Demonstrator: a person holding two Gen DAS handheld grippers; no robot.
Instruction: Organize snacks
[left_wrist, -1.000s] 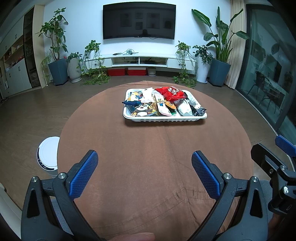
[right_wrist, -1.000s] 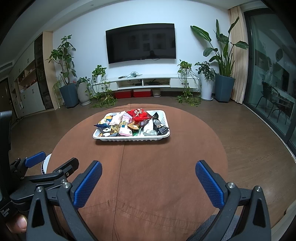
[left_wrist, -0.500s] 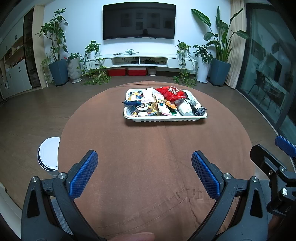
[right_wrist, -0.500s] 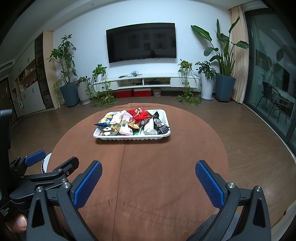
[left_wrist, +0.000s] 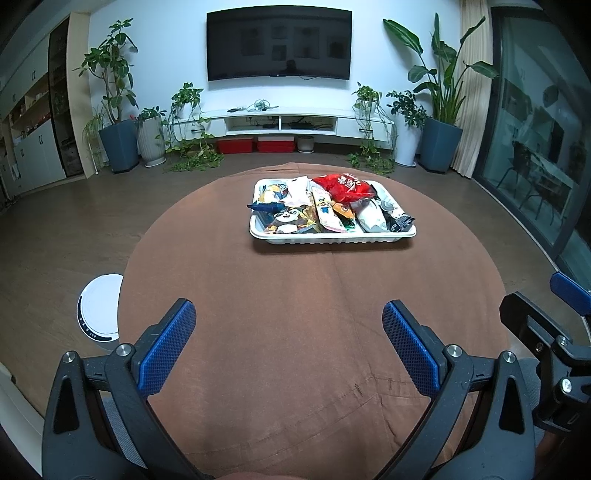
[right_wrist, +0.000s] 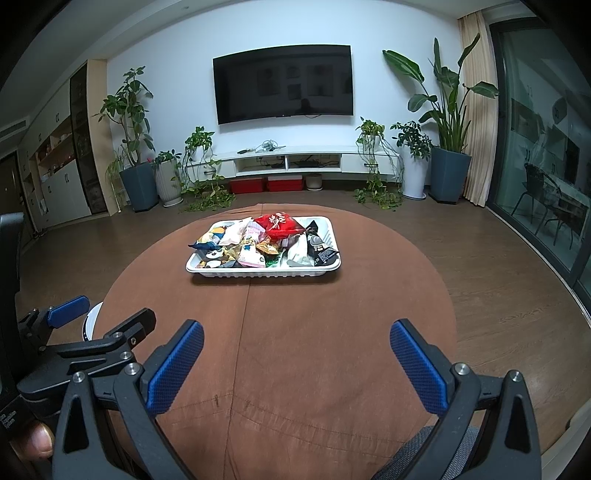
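A white tray (left_wrist: 332, 239) heaped with snack packets stands on the far half of a round table with a brown cloth (left_wrist: 295, 314); it also shows in the right wrist view (right_wrist: 264, 272). A red packet (left_wrist: 343, 186) lies on top of the heap, and shows in the right wrist view too (right_wrist: 279, 225). My left gripper (left_wrist: 288, 317) is open and empty over the near part of the table. My right gripper (right_wrist: 295, 338) is open and empty beside it, also well short of the tray.
A white round appliance (left_wrist: 99, 308) stands on the floor left of the table. Potted plants (left_wrist: 118, 140), a low TV shelf (left_wrist: 280, 123) and a glass door (left_wrist: 535, 155) line the room beyond.
Both grippers have drifted very slightly; the tray looks marginally lower and nearer in both views. Nothing was taken or let go.
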